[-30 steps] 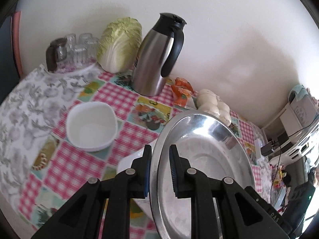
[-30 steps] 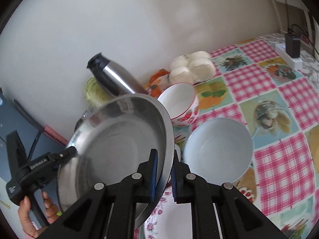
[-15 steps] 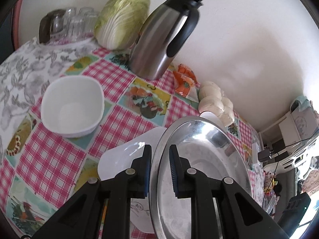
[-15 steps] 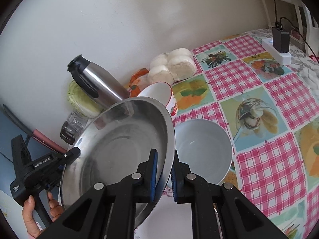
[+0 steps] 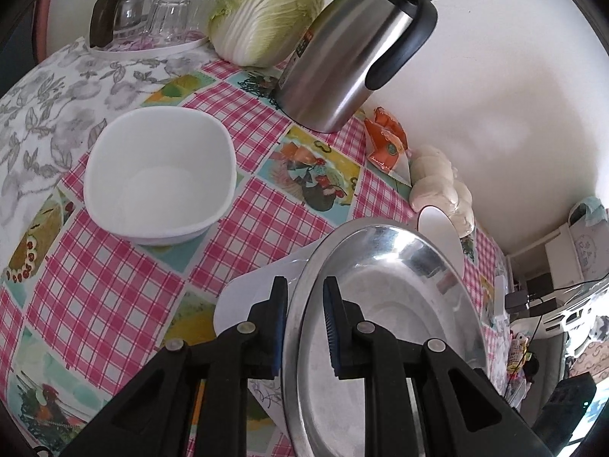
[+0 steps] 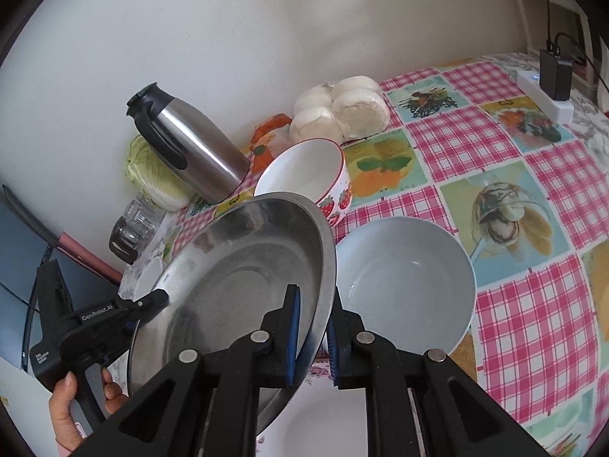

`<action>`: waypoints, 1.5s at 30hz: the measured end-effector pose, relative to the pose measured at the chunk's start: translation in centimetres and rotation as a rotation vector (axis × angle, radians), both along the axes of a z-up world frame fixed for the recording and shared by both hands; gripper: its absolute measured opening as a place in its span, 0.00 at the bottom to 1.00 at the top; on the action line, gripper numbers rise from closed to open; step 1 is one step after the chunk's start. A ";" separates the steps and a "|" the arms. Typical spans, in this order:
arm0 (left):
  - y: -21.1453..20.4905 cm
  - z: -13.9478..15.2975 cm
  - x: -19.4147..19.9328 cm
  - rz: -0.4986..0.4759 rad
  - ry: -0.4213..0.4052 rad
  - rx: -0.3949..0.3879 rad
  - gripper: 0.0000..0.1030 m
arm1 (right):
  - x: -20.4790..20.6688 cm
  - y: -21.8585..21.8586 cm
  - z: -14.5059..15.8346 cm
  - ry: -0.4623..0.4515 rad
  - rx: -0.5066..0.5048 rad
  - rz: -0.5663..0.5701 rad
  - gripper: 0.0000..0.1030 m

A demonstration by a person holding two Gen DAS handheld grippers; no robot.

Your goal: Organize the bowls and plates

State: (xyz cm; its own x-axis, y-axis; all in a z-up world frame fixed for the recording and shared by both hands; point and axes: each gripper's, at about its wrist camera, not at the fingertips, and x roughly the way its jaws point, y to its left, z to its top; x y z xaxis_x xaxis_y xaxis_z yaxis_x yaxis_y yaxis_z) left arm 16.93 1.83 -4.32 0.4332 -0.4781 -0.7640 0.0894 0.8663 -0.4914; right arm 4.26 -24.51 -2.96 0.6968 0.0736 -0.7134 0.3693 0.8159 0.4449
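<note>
Steel plate (image 6: 236, 278): polished metal, mirror-glossy, faint dull film at centre. Square bowl (image 5: 160, 171): smooth white, glazed, soft sheen. Grey bowl (image 6: 403, 285): glossy glaze. Flask (image 5: 342, 64): brushed steel, black plastic handle. Desk cover (image 5: 95, 285): slick printed oilcloth. Gripper pads (image 6: 293, 335): ribbed blue rubber, matt.

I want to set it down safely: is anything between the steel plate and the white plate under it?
Nothing visible. Both grippers, left and right, clamp the steel plate by its rim, tilted above the white plate. The grey bowl and strawberry bowl stand beside it.
</note>
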 end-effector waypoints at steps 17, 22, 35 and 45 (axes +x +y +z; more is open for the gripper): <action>2.8 -0.2 0.5 0.054 0.013 -0.031 0.18 | 1.8 2.4 -1.2 0.054 -0.036 0.064 0.14; 3.6 -1.0 1.0 0.066 0.032 -0.046 0.18 | 2.4 3.0 -1.7 0.063 -0.047 0.074 0.14; 3.7 -2.7 2.0 0.074 0.054 -0.036 0.18 | 4.6 3.2 -2.9 0.086 -0.052 0.075 0.14; 3.3 -3.5 2.1 0.068 0.084 0.023 0.20 | 5.1 3.4 -2.9 0.093 -0.077 0.076 0.14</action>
State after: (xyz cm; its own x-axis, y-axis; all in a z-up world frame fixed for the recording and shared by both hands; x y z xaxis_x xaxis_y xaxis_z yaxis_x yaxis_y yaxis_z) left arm 19.03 5.13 -7.86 0.3984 -0.4314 -0.8094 -0.0108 0.8802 -0.4744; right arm 9.35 -21.15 -5.89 0.6217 0.0658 -0.7805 0.3422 0.8735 0.3463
